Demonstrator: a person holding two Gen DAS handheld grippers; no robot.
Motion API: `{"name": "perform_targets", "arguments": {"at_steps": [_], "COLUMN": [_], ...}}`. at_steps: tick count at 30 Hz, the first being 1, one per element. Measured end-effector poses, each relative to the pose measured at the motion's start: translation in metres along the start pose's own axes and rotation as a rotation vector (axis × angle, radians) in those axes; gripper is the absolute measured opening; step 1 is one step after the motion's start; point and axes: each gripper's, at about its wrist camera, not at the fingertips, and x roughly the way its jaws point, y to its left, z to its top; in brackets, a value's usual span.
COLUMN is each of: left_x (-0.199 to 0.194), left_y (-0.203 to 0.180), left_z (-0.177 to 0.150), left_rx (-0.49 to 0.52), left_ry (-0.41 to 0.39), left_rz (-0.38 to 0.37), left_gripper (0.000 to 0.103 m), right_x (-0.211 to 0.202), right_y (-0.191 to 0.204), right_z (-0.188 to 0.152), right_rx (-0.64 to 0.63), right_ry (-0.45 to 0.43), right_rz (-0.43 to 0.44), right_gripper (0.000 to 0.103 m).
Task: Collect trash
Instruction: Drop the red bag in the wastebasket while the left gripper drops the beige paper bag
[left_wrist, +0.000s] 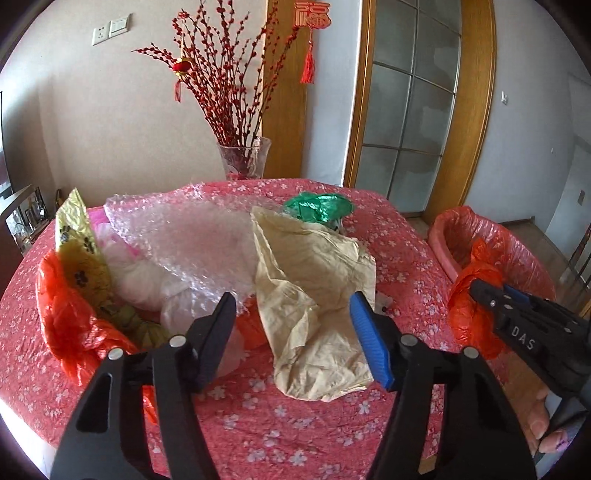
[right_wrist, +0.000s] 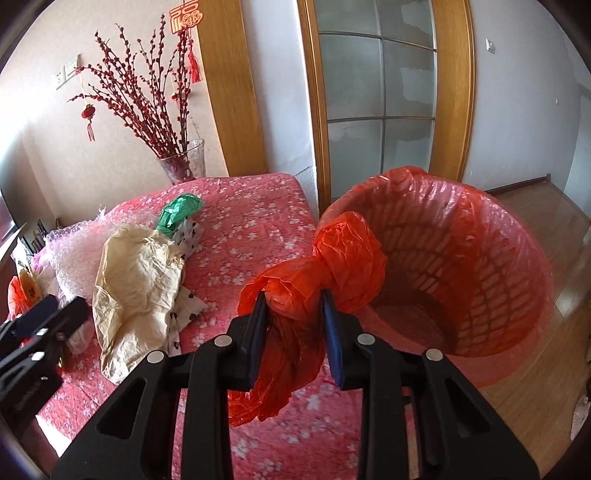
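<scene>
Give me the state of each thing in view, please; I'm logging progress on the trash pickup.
Right tool: shut on the orange bag.
Orange bag: crumpled, held up beside the bin.
Left tool: open, nothing gripped, over the beige paper.
Beige paper: crumpled, lying on the table.
Bubble wrap: loose on the table.
Green bag: crumpled, on the table.
Bin: lined in orange, looks empty.

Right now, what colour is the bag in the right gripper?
Orange-red bag, clearest in the right wrist view.
</scene>
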Motion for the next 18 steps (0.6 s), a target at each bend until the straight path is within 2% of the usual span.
{"name": "perform_targets", "arguments": {"at_steps": [7,9,11,12,13,14,18], "left_x": [0.027,0.034,0.042,0.046,0.047,0.046,0.031], "left_y": [-0.011,-0.011,-0.008,-0.006,-0.002,0.000,0.002], "left_z": [-0.009,-0.008,-0.009,-0.010,-0.010,-0.009,-0.004], "left_rx": [0.029,0.031,0.020,0.006,-0.011,-0.021,-0.016], "left_ry": [0.075,0.090,0.122,0.142,0.152,0.150,0.103], "left_rz": [0.070,0.084,0.070,0.048,0.019,-0.001,-0.064], "left_gripper": [0.058,0.050,0.026,0.020,0.009,0.006,0.004], "right_x": [-0.005,-0.006,-0.006,-0.007,-0.008,-0.009,-0.015], "right_y": [-0.006,-0.007,-0.007,-0.008,-0.008,-0.009,-0.014], "right_z": [-0.002,-0.002,-0.002,-0.002,-0.002,-0.001,0.003], "right_rx": [0.009,0.010,0.014,0.016,0.018,0.020,0.025], "right_ry": [-0.004,-0.005,-0.008,-0.009,-0.012,-0.016,-0.035], "right_rz": [0.014,0.021,0.024,0.026,0.028,0.028,0.026], "right_gripper": [0.029,0.029,0.029,0.029,0.029,0.029,0.029]}}
